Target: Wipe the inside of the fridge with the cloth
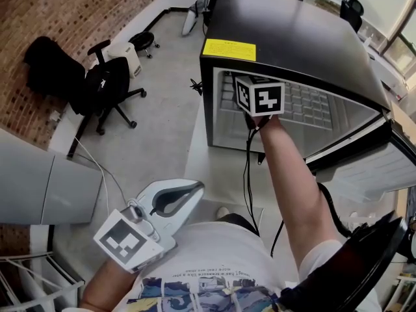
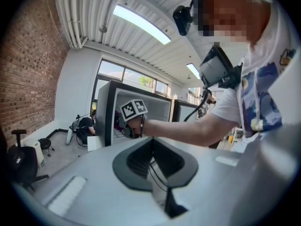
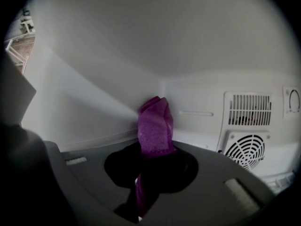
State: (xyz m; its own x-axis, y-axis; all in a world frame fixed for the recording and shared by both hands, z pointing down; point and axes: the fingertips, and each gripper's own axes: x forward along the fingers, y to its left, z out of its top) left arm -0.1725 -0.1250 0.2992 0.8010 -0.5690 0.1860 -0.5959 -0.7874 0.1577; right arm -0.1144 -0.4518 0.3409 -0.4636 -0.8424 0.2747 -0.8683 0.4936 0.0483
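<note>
My right gripper (image 3: 151, 160), deep inside the fridge (image 1: 292, 41), clamps the purple cloth (image 3: 155, 121) at centre frame near a rear corner, while my left gripper (image 1: 184, 195) hangs lower left, jaws together, empty.

cloth (image 3: 154, 126): purple
fridge (image 1: 292, 38): black outside, white inside
sticker (image 1: 229, 49): yellow
wall (image 1: 65, 18): red brick
chair (image 1: 107, 90): black

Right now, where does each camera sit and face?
Head view: on the person's head, looking down at the fridge; shows left claw, right arm.
Left gripper view: on shut left claw, facing the fridge; shows right arm, torso.
Right gripper view: inside fridge, facing inner wall; right claw grips cloth.
Head and left share the marker cube.
</note>
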